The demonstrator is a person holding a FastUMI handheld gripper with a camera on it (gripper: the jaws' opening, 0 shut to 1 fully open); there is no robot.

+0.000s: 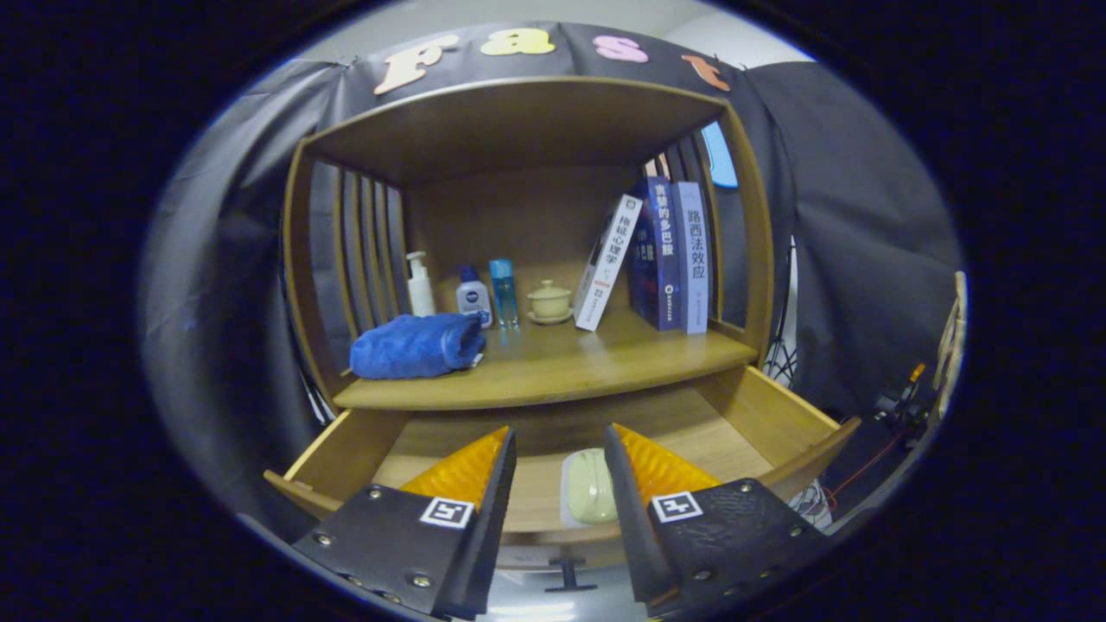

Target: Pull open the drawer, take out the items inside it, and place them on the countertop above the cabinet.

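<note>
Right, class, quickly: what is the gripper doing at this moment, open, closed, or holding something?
Gripper: open, holding nothing; its fingers stand apart over the open drawer, with the pale green mouse lying between them, ungripped.

A staged booth made up as a home corner, not a lived-in room. Given away by black cloth (864, 216) draped behind and beside a wooden cabinet (527, 121), with household props on its countertop (570, 363): toiletry bottles (473, 296), a folded blue towel (415, 345), a lidded teacup (549, 301), leaning books (665, 255). Also cables (873, 449) (loose on the floor) and a stand's legs (782, 358) beside the open drawer (760, 415).
</note>
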